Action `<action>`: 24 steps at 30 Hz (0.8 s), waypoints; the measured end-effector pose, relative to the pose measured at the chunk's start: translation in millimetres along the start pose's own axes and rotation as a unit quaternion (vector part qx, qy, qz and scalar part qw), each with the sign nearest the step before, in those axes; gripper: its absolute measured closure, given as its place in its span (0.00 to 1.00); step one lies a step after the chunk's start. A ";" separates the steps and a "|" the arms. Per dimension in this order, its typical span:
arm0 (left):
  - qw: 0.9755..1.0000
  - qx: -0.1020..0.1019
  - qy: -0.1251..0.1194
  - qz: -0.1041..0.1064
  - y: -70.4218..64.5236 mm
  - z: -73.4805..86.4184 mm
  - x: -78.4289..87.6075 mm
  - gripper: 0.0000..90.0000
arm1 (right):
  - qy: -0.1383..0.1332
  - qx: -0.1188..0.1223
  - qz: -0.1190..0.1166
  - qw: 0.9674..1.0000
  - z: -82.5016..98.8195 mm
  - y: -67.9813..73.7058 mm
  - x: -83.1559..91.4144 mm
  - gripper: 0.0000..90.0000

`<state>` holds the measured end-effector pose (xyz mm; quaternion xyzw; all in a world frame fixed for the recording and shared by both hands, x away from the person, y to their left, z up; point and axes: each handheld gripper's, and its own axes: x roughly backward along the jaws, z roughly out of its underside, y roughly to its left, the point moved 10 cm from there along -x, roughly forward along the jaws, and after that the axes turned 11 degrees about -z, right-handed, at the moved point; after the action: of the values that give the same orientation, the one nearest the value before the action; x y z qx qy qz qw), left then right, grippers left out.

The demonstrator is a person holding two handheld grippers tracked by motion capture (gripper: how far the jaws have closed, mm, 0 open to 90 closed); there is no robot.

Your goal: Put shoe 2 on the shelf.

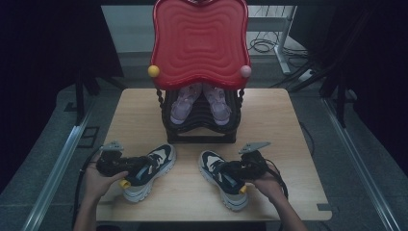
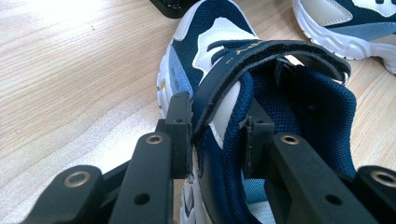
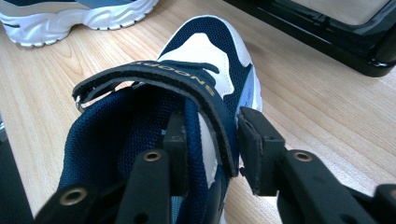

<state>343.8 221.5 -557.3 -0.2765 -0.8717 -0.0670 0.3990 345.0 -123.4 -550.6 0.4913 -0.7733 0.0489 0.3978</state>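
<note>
On the left side of the table [image 1: 144, 103], the left tongs [image 1: 126, 168] sit clamped on the collar wall of the left sneaker [image 1: 146, 169], one jaw outside the shoe against its white-and-navy side, the other tucked inside the opening; the left gripper view shows the pads pressing that wall right where the navy strap [image 2: 261, 56] crosses over. That sneaker stands on its sole near the front edge of the table, toe pointing away from the person and angled a little to the right, with the left hand [image 1: 98, 185] wrapped around the gripper behind it. Moving to the middle, at the far side of the table stands a black shoe rack [image 1: 199, 130] with a pair of pink sneakers [image 1: 199, 103] on it, and a red wavy panel [image 1: 199, 41] rising above them. Over to the right now: the right sneaker [image 1: 222, 179] stands on its sole, apart from its partner, toe away and angled a little left. The right tongs [image 1: 235, 177] straddle its collar wall, inner jaw down in the navy lining; in the right gripper view the outer pad stands just off the strap [image 3: 187, 77], so the jaws are not yet pressing. The right hand [image 1: 269, 185] holds the gripper close behind the heel.
</note>
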 end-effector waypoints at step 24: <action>0.994 0.070 -0.082 0.015 -15.2 -5.9 28.2 0.79 | -0.145 -0.021 0.020 0.989 3.0 3.7 42.0 0.80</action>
<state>324.6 218.9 -531.1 -0.2652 -0.8998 0.0230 0.3457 331.9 -153.2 -523.5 0.4691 -0.8332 -0.0315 0.2910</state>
